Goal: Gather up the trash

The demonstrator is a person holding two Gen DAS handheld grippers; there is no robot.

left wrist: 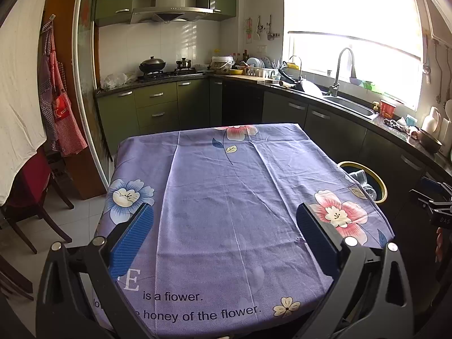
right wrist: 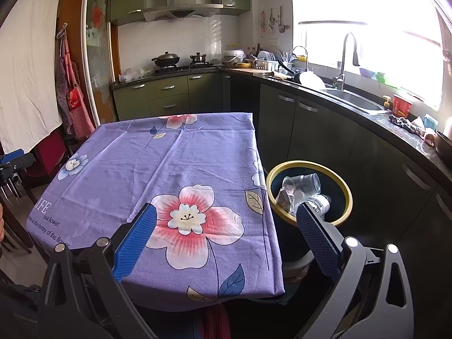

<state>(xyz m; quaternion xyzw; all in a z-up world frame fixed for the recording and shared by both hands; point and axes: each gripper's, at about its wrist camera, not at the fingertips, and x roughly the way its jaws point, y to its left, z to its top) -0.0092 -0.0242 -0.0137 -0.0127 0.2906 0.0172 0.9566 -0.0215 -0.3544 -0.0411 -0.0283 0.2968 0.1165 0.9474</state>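
A dark bin with a yellow rim [right wrist: 346, 189] stands on the floor at the table's right side. It holds clear plastic cups [right wrist: 303, 182] and crumpled wrappers [right wrist: 282, 197]. The bin also shows in the left wrist view [left wrist: 380, 178], partly hidden by the table. My right gripper [right wrist: 226, 214] is open and empty, above the table's near right corner, its right finger over the bin's near rim. My left gripper [left wrist: 224, 213] is open and empty above the near part of the table. The right gripper's body [left wrist: 435, 197] shows at the left wrist view's right edge.
The table wears a purple flowered cloth [left wrist: 226, 197] with printed words. Dark wooden chairs [left wrist: 31, 197] stand to the left. A kitchen counter with a sink [right wrist: 353, 100] runs along the right, cabinets and a stove [left wrist: 166, 70] at the back.
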